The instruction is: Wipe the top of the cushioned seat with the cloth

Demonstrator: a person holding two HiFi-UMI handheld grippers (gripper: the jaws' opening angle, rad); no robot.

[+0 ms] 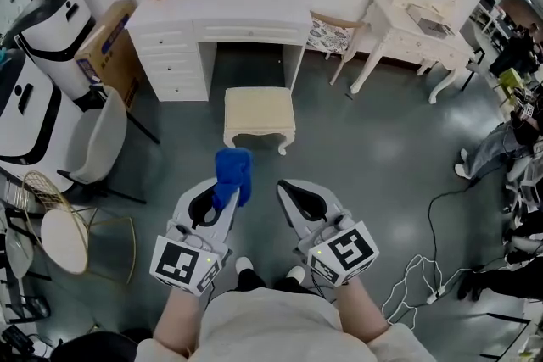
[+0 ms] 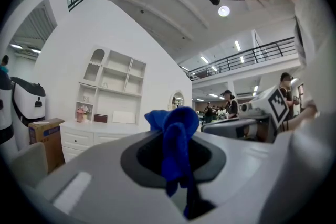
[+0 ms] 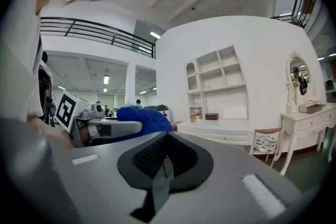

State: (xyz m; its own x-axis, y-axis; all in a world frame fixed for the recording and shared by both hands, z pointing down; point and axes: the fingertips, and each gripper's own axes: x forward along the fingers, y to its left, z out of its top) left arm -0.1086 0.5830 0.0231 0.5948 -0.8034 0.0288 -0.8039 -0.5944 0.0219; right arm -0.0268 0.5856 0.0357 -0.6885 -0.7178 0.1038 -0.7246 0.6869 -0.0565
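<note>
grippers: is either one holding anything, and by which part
The left gripper pinches the cloth by a bunched fold near its middle; the rest bulges past the jaw tips. The right gripper is shut and empty.

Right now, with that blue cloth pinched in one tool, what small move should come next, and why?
Probably carry the left gripper forward and down toward the cushioned seat. It is shut on the blue cloth, so the grasp looks done, but it hangs in the air short of the seat ahead.
</note>
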